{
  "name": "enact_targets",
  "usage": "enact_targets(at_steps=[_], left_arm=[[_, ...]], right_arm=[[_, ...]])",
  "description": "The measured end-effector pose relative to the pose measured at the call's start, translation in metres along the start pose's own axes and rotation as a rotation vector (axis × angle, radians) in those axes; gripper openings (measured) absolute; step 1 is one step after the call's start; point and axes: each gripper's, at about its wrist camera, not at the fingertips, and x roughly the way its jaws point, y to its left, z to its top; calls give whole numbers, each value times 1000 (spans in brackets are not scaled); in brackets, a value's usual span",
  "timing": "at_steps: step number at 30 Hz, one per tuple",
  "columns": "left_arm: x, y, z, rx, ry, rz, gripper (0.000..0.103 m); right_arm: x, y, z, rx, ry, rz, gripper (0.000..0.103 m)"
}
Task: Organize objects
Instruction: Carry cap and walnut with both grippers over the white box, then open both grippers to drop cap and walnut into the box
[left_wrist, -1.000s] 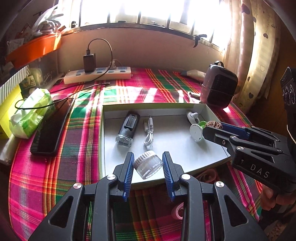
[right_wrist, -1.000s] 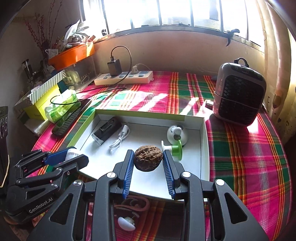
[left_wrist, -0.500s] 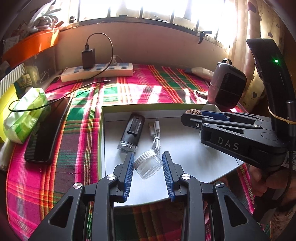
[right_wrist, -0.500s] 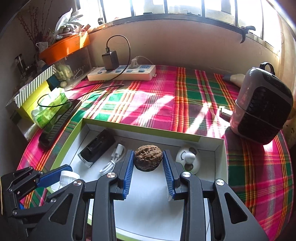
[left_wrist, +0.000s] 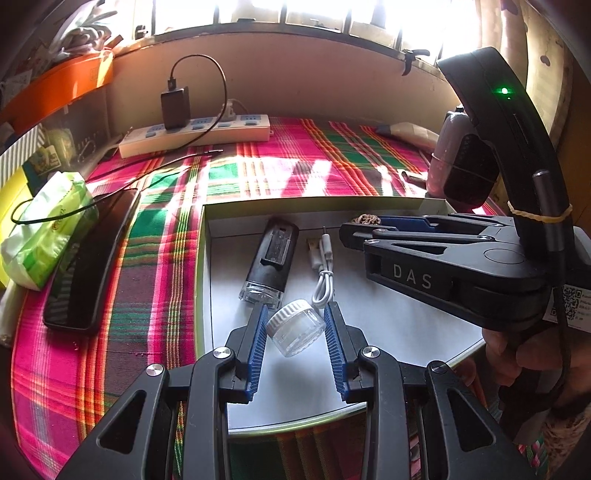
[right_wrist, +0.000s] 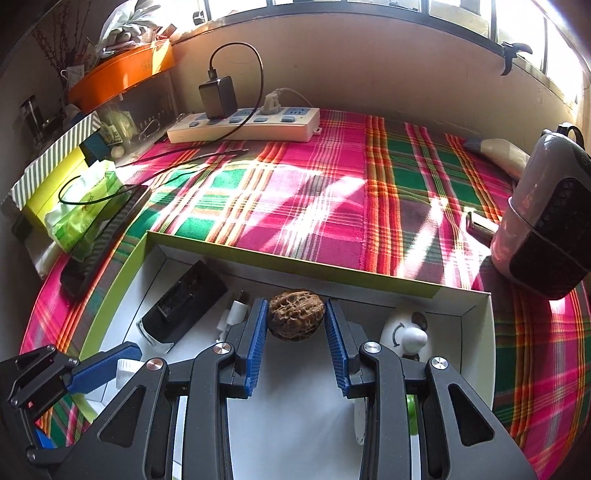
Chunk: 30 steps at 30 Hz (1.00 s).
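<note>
- Left wrist view: the left gripper (left_wrist: 295, 325) is closed on a small clear jar (left_wrist: 297, 326) with a white ribbed cap, the blue pads pressing its two sides; the jar hangs tilted over the near part of the white tray (left_wrist: 388, 332).
- In the tray beyond the jar lie a black device with a clear end (left_wrist: 269, 262) and, just to its right, a coiled white cable (left_wrist: 323, 273).
- The right gripper (left_wrist: 364, 221) reaches in from the right over the tray's far half, seen side-on; only a brown sliver of the walnut (left_wrist: 365, 219) peeks above its blue pad, so this view alone does not show the grip.
- A hand (left_wrist: 517, 347) holds that gripper's handle at the tray's right edge.
- Left of the tray on the plaid cloth (left_wrist: 295, 166) lie a dark phone (left_wrist: 92, 258) and a green tissue pack (left_wrist: 44, 229); a power strip (left_wrist: 195, 134) sits beyond the tray.
- Right wrist view: here the right gripper (right_wrist: 295, 321) plainly clamps the walnut (right_wrist: 295, 319) between both pads, above the tray (right_wrist: 295, 406) close to its far wall.
- This view alone shows a white round gadget (right_wrist: 404, 336) in the tray's right end, hidden in the other view behind the right gripper.
- The left gripper (right_wrist: 107, 365) enters at the tray's left rim, the jar's white cap (right_wrist: 127, 369) just visible beside its blue pad.
- A small heater (right_wrist: 550, 229) stands to the right of the tray, seen fuller here.
</note>
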Motion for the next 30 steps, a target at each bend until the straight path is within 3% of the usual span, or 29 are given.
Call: enact_targets(at_steps=[30], left_arm=[[2, -2, 0, 14, 6, 16, 30]], right_arm=[[7, 2, 2, 16, 24, 0, 34]])
